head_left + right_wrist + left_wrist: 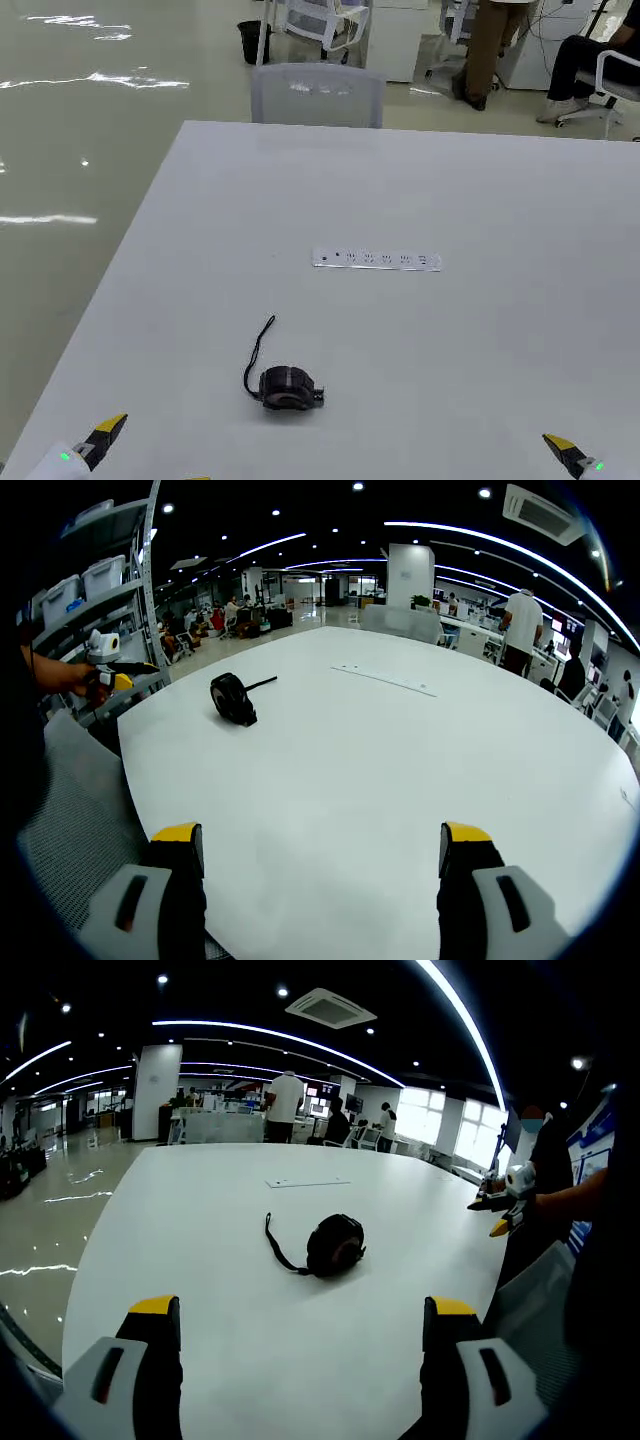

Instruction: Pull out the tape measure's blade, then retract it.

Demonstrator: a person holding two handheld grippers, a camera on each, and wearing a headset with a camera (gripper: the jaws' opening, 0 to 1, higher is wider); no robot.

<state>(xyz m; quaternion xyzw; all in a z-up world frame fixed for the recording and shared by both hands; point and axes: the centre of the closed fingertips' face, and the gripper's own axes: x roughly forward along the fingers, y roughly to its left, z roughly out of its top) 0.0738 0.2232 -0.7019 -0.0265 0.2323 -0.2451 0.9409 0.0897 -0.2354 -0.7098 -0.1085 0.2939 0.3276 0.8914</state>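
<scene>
The left claw [100, 438] is cut off by the head view's bottom edge, so just a yellow tip and a white body with a green light are seen. In its own view the left claw [302, 1306] has its yellow-tipped jaws wide apart and holds nothing.

Ahead of it, a little right of its centre line and apart from both jaws, the dark rounded tape measure [335, 1244] lies on the white table [450, 350]. Its thin black wrist strap [280, 1245] trails off to the claw's left. Any brand or label on the case [288, 387] is too small to read. A small tab sticks out at the case's right end, but it is hard to tell whether that is the blade's hook.

Farther ahead lies a flat white power strip [377, 260]; its dark markings cannot be read.

The right claw [565, 450] is also clipped by the bottom edge. In its own view the right claw [321, 832] has its jaws spread and empty. The tape measure [232, 697] lies ahead to its left, well apart.
</scene>
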